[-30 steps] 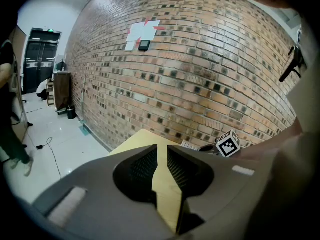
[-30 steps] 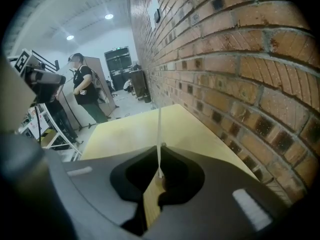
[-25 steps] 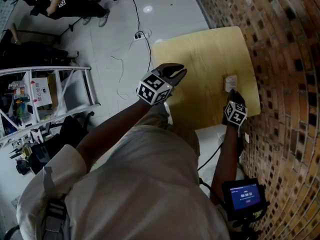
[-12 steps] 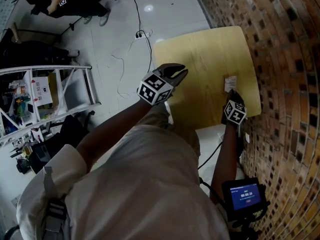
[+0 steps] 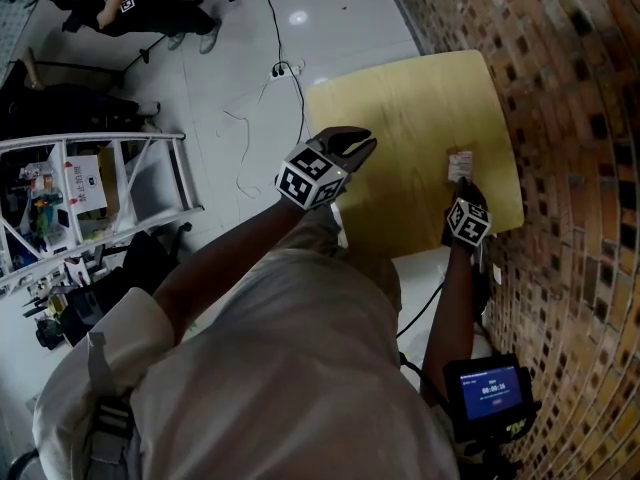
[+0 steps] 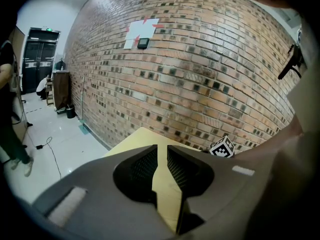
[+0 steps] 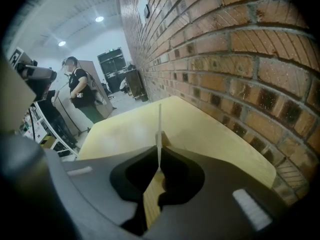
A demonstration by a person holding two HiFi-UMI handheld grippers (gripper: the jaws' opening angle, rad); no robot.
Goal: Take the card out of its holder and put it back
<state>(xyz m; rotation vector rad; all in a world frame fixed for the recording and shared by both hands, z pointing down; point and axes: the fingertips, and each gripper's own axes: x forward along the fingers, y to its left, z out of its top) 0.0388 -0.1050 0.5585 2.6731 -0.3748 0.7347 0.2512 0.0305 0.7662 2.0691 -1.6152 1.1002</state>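
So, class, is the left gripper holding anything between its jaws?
No, the left gripper has its jaws apart, and only the table shows through the gap between them.

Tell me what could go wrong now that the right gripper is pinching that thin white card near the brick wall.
The right gripper holds the thin white card only by one edge, so it might bend or slip. It is near the edge of the pale wooden table by the brick wall; dropped, it may fall off. The left gripper hangs open, steadying nothing.
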